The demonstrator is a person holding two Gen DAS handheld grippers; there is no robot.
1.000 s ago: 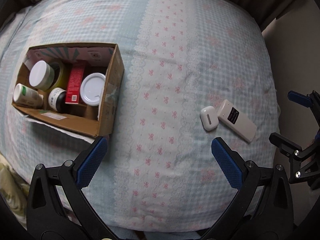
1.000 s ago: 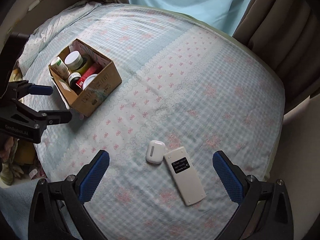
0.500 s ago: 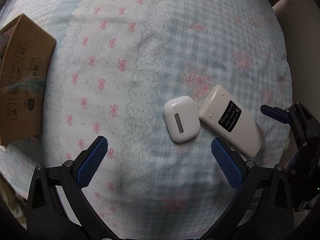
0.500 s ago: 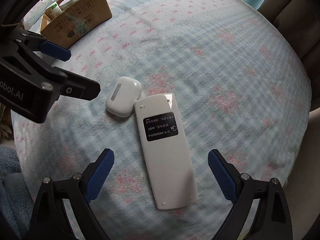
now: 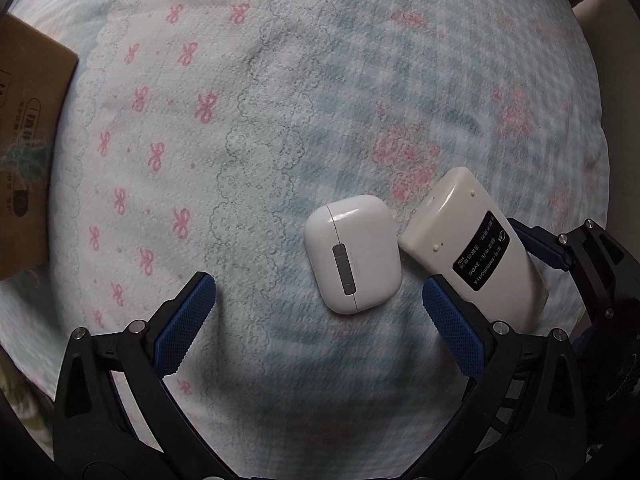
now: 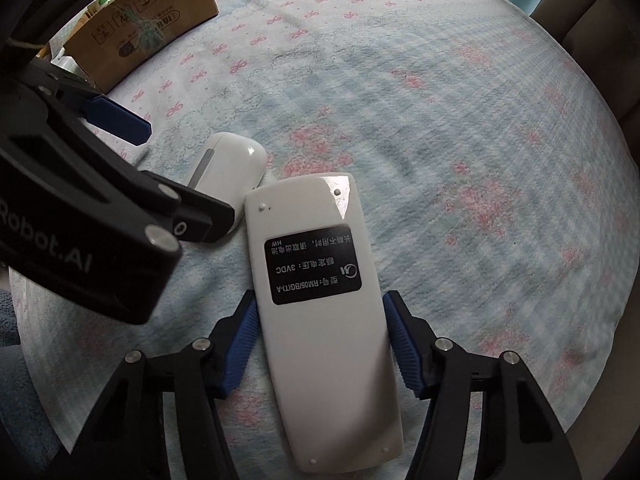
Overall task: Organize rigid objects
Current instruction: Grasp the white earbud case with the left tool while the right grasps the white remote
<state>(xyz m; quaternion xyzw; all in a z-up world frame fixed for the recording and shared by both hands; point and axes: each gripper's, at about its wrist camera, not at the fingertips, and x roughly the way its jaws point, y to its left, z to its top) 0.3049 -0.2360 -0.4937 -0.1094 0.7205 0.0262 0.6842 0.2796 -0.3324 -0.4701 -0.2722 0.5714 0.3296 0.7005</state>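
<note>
Remote (image 6: 320, 312): rigid, light, glossy; your right tool (image 6: 320, 344), just closing, clamps its long edges; left tool (image 5: 316, 304) apart.

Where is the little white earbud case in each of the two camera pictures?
Left wrist view: the earbud case lies right of centre on the bedspread, just ahead of the open left hand-held gripper.
Right wrist view: the earbud case sits left of centre, partly behind the left hand-held gripper's black arm.
Shared landmark: the white remote, right beside the case in both.
</note>
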